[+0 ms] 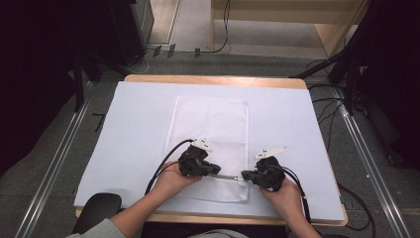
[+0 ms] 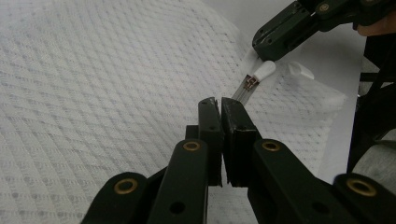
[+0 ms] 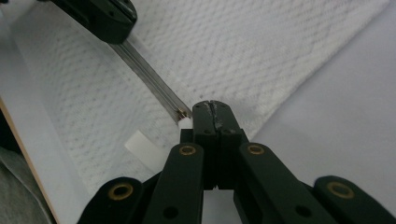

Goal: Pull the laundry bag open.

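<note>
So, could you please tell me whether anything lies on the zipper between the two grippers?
Nothing visible does. The zipper runs bare across the mesh bag from the right gripper, shut on the white pull, to the left gripper, shut on the zipper itself. Only the left gripper's own jaws would likely stop the pull.

White mesh bag (image 1: 210, 129) with diamond weave, silver zipper (image 3: 152, 81), white pull tab (image 2: 264, 71), black grippers (image 1: 210, 168), pale blue table cover (image 1: 133, 124).
</note>
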`<state>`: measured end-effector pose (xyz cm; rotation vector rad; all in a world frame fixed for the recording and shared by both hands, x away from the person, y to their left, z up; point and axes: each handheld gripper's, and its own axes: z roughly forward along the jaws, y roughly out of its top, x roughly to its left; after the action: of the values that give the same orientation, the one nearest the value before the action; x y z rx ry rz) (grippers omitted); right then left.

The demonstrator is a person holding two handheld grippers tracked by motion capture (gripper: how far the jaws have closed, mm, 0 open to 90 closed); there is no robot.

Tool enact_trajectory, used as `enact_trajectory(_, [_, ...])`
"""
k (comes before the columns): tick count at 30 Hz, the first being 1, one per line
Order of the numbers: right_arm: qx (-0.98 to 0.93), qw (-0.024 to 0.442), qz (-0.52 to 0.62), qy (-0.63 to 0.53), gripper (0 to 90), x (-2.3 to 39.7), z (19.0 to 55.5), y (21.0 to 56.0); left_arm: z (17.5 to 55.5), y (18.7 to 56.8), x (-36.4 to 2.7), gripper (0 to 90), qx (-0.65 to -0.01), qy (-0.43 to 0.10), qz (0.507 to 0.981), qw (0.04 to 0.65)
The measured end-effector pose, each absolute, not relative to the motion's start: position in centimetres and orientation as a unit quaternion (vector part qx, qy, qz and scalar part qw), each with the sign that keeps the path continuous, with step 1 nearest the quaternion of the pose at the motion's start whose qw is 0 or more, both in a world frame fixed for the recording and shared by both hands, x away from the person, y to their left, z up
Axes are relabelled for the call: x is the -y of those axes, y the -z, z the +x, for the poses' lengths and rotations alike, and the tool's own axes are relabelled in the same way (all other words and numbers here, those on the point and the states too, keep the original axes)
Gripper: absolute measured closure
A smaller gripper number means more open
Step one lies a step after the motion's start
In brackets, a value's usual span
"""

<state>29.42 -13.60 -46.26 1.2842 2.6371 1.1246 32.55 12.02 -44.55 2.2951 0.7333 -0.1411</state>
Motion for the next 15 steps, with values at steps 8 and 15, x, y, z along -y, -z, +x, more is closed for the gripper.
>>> enact_trajectory(8, [-0.841, -0.015, 0.408, -0.356, 90.0, 13.3, 28.6, 46.6, 32.6, 44.8, -11.9, 87.9, -0.280, 0.056, 0.892, 0.350])
enact_trajectory(15, [-0.840, -0.025, 0.400, -0.366, 90.0, 12.6, 28.7, 46.7, 32.6, 45.0, -11.6, 86.4, -0.278, 0.061, 0.892, 0.351])
